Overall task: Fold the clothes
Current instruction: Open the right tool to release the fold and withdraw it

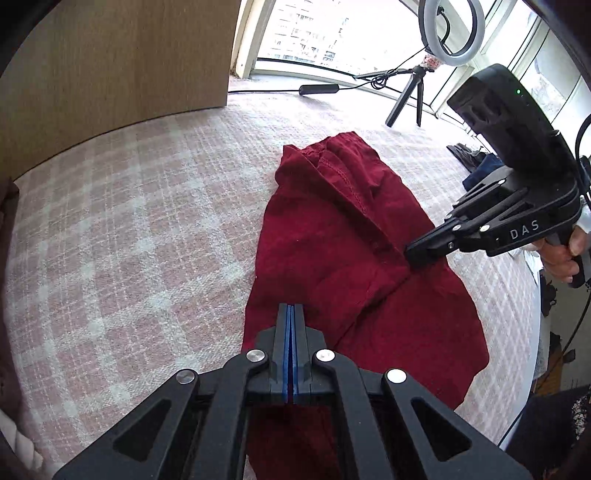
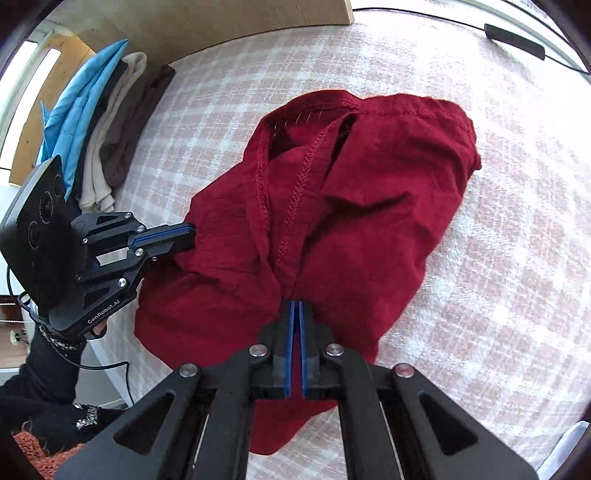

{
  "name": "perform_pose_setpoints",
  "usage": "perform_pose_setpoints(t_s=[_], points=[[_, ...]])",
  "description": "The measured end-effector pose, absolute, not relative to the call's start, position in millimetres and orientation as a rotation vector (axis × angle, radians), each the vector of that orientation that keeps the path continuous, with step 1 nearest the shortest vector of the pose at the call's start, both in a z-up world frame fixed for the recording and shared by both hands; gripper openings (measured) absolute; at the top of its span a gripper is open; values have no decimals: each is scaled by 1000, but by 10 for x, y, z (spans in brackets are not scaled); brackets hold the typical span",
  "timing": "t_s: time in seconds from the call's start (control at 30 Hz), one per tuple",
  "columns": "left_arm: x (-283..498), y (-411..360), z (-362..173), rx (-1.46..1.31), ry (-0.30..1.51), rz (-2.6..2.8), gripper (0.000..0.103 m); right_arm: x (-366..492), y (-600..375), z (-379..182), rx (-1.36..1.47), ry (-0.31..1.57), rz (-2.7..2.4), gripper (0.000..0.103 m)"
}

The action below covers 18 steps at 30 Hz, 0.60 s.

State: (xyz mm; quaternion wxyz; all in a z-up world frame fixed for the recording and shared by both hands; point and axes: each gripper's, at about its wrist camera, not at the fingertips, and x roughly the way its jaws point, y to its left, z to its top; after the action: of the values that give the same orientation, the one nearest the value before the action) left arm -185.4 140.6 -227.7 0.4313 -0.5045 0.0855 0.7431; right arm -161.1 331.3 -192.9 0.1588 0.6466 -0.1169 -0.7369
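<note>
I am working over a bed covered in a pink and white checked blanket (image 1: 129,229), with a wooden headboard (image 1: 110,62) behind it and bright windows (image 1: 306,33) beyond.

Left gripper (image 1: 291,308): jaws are sitting fully together, blue pads meeting, tips resting on the near edge of the red garment (image 1: 351,266). From the right wrist view the left gripper (image 2: 190,236) is reaching in from the side and its tips are meeting the garment's (image 2: 332,206) edge; I cannot tell whether cloth is pinched between the pads. A hand in a dark knit sleeve (image 2: 55,354) is holding its handle.

Right gripper (image 2: 296,306): jaws are nearly together, only a thin slit showing between the blue pads, tips pressing into a gathered ridge of the red cloth where the seams are running together. From the left wrist view the right gripper (image 1: 417,254) is pointing down into that same crease near the garment's middle. Whether it is gripping fabric or just pressing on it, I cannot tell.

The red garment is lying crumpled in the middle of the blanket, inside out by the look of the exposed overlocked seams, one flap turned over.

Further out: a pile of folded clothes (image 2: 107,122), blue, cream and brown, is lying against the headboard. A ring light on a small tripod (image 1: 436,51) is standing by the window.
</note>
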Motion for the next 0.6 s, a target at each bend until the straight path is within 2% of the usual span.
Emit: perform_pose_setpoints(t_s=[0.1, 0.13, 0.17, 0.23, 0.3, 0.33, 0.37, 0.4, 0.47, 0.53, 0.6], points=[[-1809, 1393, -2289, -1241, 210, 1854, 0, -1609, 3258, -1680, 1813, -165, -2215, 7], [-1797, 1388, -2292, -1237, 209, 1854, 0, -1649, 3200, -1603, 1766, -148, -2229, 12], [-1795, 1382, -2289, -1238, 208, 1853, 0, -1698, 3122, -1582, 1747, -104, -2227, 23], [-1791, 1368, -2285, -1240, 206, 1851, 0, -1817, 2934, -1609, 1732, -15, -2224, 35], [-1783, 1369, -2279, -1240, 210, 1850, 0, -1921, 2876, -1734, 1774, 30, -2207, 35], [-1778, 1373, -2276, -1239, 214, 1851, 0, -1974, 2847, -1796, 1794, 53, -2198, 32], [-1773, 1375, -2272, -1238, 216, 1852, 0, -2026, 2819, -1858, 1814, 75, -2188, 8], [-1769, 1369, -2265, -1238, 216, 1855, 0, -2077, 2801, -1916, 1834, 89, -2180, 3], [-1760, 1351, -2248, -1239, 213, 1861, 0, -2153, 3106, -1881, 1851, -152, -2211, 2], [-1741, 1284, -2213, -1238, 200, 1875, 0, -2123, 3343, -1754, 1824, -281, -2274, 3], [-1683, 1183, -2160, -1233, 188, 1891, 0, -2017, 3329, -1657, 1806, -232, -2266, 3]])
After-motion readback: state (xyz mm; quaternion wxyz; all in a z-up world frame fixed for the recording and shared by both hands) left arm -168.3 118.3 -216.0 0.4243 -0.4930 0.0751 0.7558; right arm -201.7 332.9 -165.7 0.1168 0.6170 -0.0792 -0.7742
